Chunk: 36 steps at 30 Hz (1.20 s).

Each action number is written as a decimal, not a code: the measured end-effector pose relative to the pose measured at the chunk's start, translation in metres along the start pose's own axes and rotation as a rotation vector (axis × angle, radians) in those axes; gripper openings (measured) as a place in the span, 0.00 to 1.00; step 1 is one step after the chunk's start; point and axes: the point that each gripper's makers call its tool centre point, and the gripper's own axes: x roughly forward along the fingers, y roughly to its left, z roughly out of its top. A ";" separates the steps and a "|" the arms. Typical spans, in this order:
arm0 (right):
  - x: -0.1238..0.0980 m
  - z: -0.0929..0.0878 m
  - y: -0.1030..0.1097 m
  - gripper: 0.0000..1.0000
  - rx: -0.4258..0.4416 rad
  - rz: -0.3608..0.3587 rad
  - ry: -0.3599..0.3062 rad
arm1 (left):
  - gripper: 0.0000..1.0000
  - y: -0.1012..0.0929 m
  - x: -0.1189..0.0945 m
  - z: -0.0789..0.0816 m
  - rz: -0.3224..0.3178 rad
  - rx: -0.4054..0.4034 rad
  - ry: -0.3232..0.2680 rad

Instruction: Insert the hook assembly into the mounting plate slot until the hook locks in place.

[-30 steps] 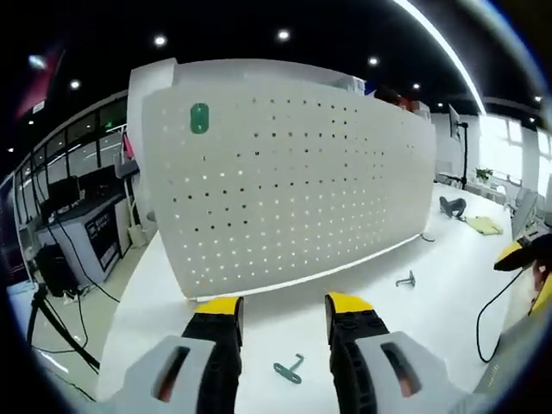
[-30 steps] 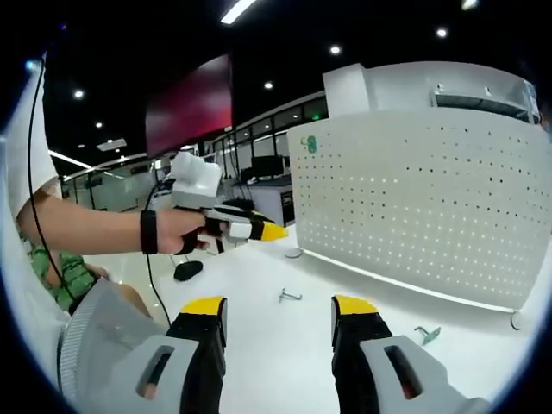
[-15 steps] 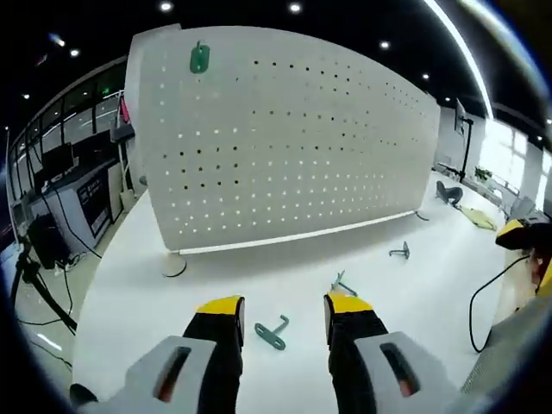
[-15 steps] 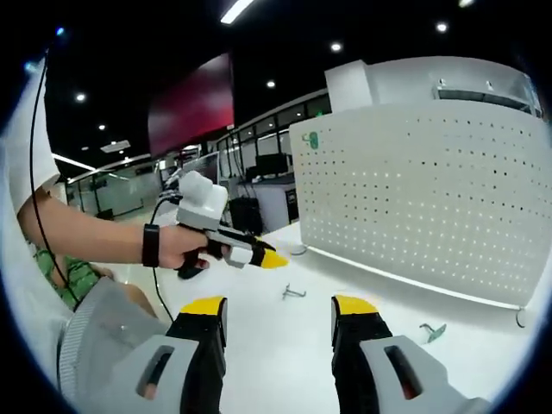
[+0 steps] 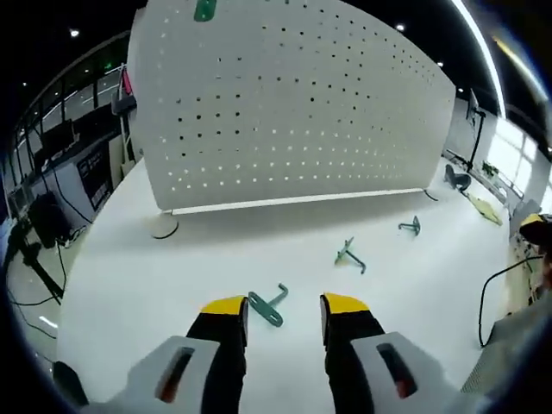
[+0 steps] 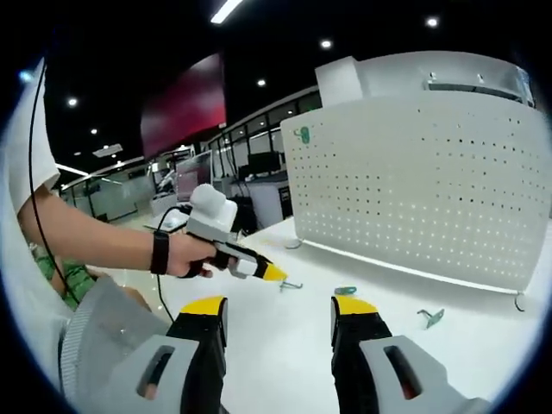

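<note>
A white perforated mounting plate (image 5: 293, 112) stands upright on the white table, with a green hook (image 5: 204, 10) hung near its top left corner. Three green hook assemblies lie on the table: one (image 5: 268, 305) just ahead of my left gripper (image 5: 279, 306), between its open jaws, one (image 5: 349, 256) further off, one (image 5: 410, 227) nearer the plate. In the right gripper view the plate (image 6: 423, 198) stands at the right, and the left gripper (image 6: 259, 269), held by a hand, dips toward a hook (image 6: 290, 285). My right gripper (image 6: 279, 306) is open and holds nothing.
The plate rests on round feet (image 5: 162, 227). A black cable (image 5: 496, 289) runs over the table's right side. Desks and monitors (image 5: 52, 172) stand beyond the left edge. Another hook (image 6: 430, 317) lies at the right in the right gripper view.
My left gripper has moved forward and down toward the table, so the nearest hook now lies between its jaw tips. The right gripper has stayed about where it was.
</note>
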 end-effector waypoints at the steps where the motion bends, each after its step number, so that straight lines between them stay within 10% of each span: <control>1: 0.000 -0.002 0.000 0.49 -0.002 -0.001 0.004 | 0.34 0.001 0.001 -0.001 0.009 -0.005 0.004; 36: -0.012 -0.010 -0.020 0.48 0.058 -0.084 -0.003 | 0.11 0.007 0.031 -0.037 0.063 -0.068 0.113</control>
